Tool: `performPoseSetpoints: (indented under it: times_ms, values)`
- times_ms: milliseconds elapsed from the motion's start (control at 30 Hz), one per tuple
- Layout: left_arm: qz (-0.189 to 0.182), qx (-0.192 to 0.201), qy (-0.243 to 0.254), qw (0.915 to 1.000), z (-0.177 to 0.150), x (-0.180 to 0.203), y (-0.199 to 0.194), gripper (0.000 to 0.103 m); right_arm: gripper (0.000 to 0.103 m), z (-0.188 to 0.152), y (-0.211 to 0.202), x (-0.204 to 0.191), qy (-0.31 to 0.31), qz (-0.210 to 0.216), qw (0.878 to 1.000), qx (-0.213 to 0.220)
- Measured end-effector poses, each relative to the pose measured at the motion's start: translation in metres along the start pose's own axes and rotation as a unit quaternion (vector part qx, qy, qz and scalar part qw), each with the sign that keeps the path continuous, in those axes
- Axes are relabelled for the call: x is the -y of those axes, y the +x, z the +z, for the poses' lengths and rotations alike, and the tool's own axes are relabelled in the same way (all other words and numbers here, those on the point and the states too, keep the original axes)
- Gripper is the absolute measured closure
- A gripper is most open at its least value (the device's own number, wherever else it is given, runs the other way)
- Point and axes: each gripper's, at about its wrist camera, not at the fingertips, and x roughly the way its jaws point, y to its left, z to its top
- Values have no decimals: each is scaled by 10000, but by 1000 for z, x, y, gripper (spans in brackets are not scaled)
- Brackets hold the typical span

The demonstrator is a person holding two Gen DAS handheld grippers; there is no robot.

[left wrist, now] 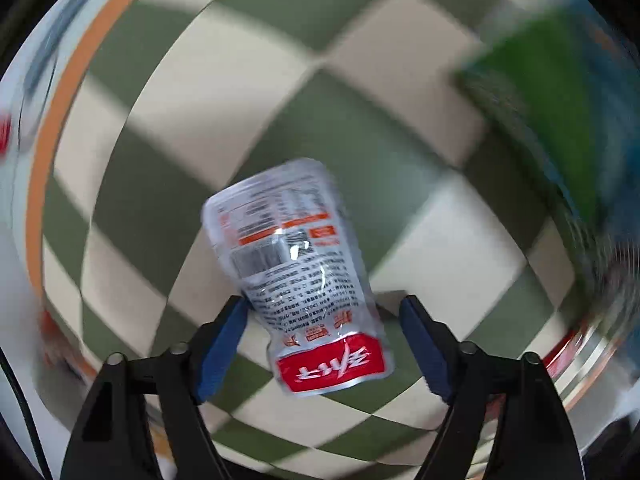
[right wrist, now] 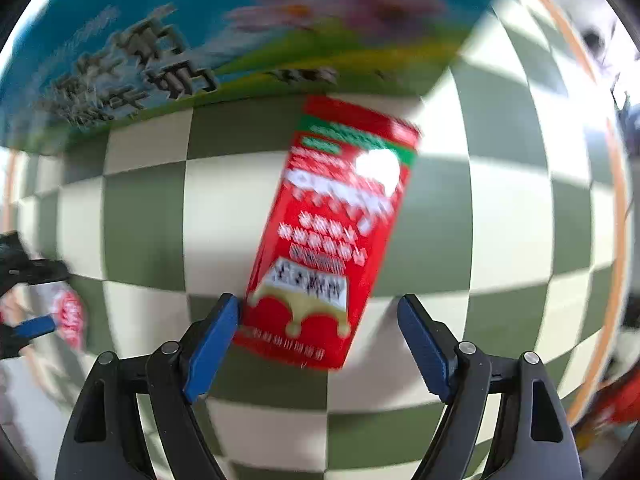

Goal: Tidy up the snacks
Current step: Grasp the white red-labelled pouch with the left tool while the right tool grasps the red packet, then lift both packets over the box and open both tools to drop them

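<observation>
Left hand-held gripper (left wrist: 322, 316), jaws apart, straddles the silver pouch (left wrist: 296, 272) lying flat on the checkered table (left wrist: 340, 112); only one pad (left wrist: 224, 344) looks near its edge, so nothing gripped. Right hand-held gripper (right wrist: 320, 316), also open, brackets the red packet (right wrist: 332, 232) just below the blue box (right wrist: 200, 32), probably lining up a pinch. Motion blur hides the print; box cut off.

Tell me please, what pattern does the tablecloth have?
Green and cream checks on the tablecloth, clearest from the right wrist.
</observation>
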Motion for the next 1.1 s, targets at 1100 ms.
performPoseSetpoints:
  times_ms: [1100]
  values:
    - [484, 22, 1900, 9806, 3, 52, 20, 43, 45, -51, 33, -27, -839, -148, 9950, -526]
